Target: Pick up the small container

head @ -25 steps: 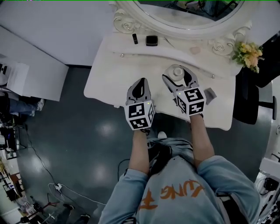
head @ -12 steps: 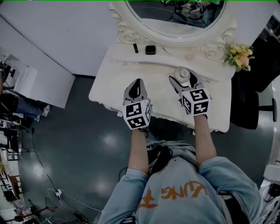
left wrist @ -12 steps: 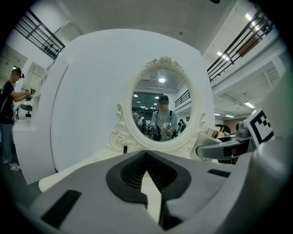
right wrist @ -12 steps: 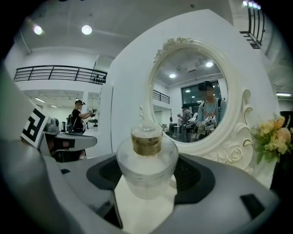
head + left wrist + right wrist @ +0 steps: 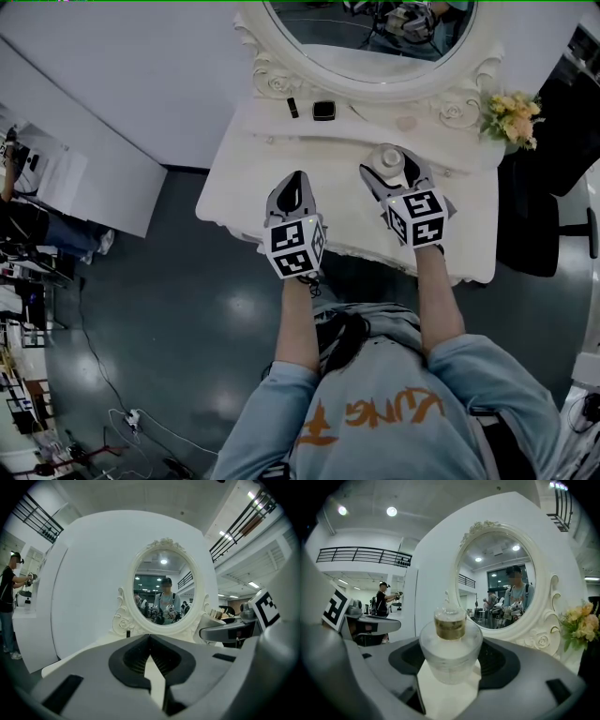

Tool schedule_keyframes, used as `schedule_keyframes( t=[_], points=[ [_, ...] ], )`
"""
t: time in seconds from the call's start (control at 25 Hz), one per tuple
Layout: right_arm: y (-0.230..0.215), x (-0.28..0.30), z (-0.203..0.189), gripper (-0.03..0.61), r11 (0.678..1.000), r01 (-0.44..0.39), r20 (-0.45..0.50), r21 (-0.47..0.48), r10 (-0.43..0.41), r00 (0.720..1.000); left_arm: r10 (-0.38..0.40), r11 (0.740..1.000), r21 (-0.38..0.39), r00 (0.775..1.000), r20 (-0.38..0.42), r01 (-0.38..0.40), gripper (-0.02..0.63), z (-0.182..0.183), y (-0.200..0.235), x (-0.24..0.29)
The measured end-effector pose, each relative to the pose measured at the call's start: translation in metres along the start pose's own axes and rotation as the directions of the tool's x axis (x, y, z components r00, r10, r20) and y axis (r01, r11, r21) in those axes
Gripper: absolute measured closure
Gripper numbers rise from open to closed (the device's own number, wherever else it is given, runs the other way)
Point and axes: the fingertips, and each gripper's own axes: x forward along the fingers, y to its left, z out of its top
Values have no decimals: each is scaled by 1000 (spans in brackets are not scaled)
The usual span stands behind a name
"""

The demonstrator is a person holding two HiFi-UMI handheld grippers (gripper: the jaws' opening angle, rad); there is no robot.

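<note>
Left gripper [image 5: 297,178] jaws together; right gripper [image 5: 390,171] jaws tight against small container [image 5: 450,646].

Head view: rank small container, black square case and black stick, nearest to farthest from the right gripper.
1. small container: between the jaws of the right gripper.
2. black square case: on the raised shelf under the mirror, toward the left.
3. black stick: same shelf, just left of the case.

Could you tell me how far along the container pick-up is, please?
Done: the right gripper is around the container. In hand: its jaws look closed on the sides. Left: the lift; it seems to sit on the table. The left gripper is shut, empty.
</note>
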Motion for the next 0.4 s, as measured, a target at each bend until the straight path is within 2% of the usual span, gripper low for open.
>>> schedule_keyframes(
  t=[0.4],
  points=[
    [-1,3,-2,249,1000,6,-3,-5,-6,1000,-9,1000,-3,1000,-12,9,592,-5,1,2]
  ],
)
